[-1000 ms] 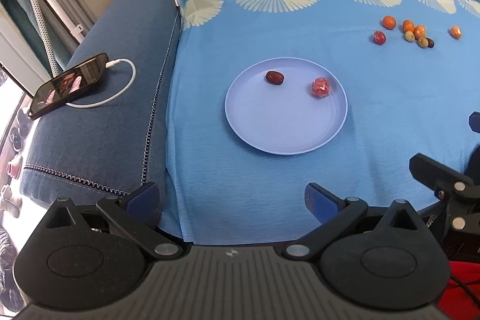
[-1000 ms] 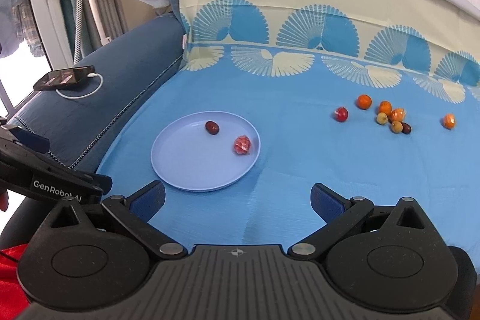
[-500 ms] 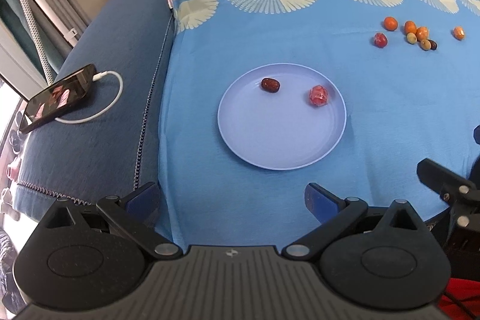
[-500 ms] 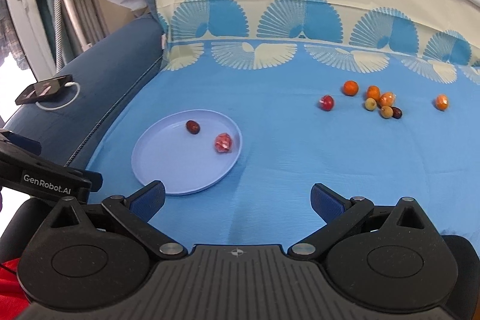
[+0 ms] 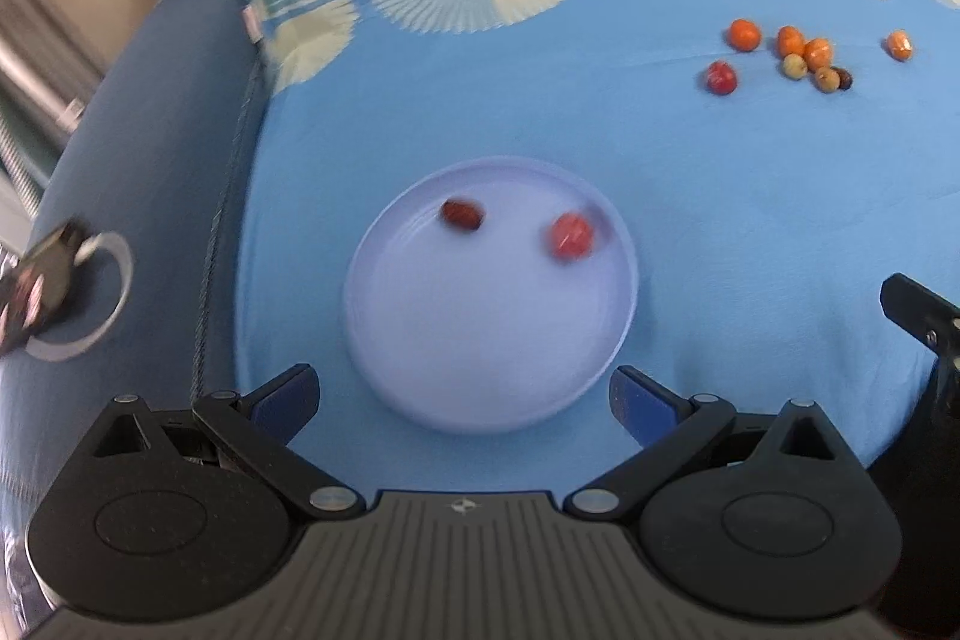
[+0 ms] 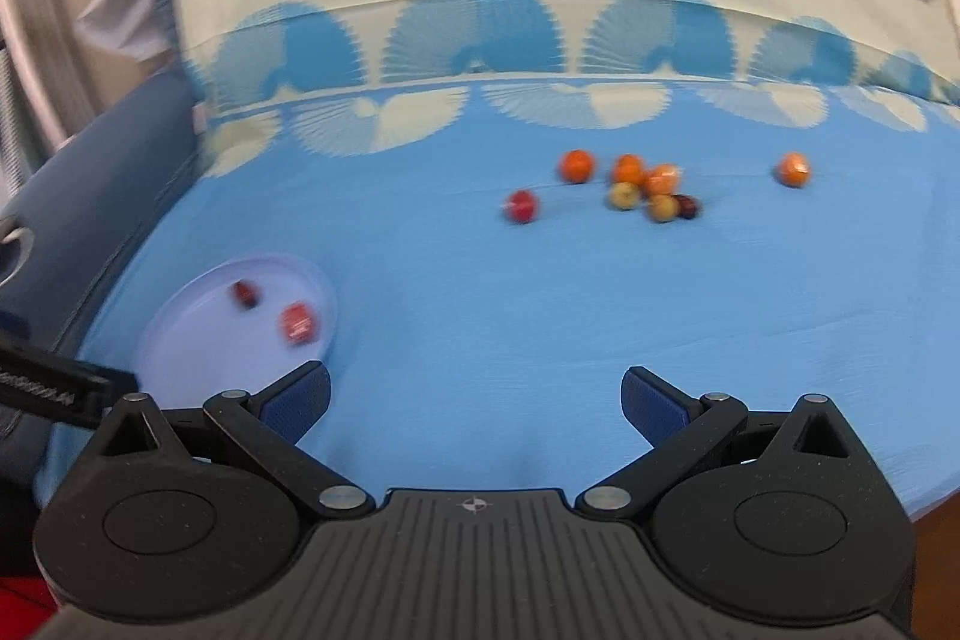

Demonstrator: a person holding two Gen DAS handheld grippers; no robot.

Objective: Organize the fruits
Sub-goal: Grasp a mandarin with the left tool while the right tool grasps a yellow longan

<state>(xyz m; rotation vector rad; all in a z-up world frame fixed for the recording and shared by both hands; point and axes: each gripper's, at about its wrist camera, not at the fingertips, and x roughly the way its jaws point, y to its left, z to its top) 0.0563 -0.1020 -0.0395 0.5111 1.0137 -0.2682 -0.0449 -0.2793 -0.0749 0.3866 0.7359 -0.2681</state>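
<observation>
A lilac plate (image 5: 480,376) lies on the blue cloth and holds a dark red fruit (image 5: 461,214) and a wrapped red fruit (image 5: 571,236). It also shows in the right wrist view (image 6: 198,340). Several small fruits sit in a cluster far right: a red one (image 6: 521,206), orange ones (image 6: 576,165), yellow-green ones (image 6: 624,195) and a lone orange one (image 6: 792,168). My left gripper (image 5: 463,394) is open and empty, just short of the plate. My right gripper (image 6: 474,400) is open and empty over bare cloth, well short of the cluster.
A dark blue sofa arm (image 5: 138,196) lies left of the cloth, with a phone (image 5: 36,280) and white cable on it. The cloth's patterned cream border (image 6: 480,40) rises at the back. The right gripper's body (image 5: 924,316) shows at the left view's right edge.
Both grippers have swung to the right; the plate has slid left in the right wrist view and the fruit cluster is nearer centre. Both stay open.
</observation>
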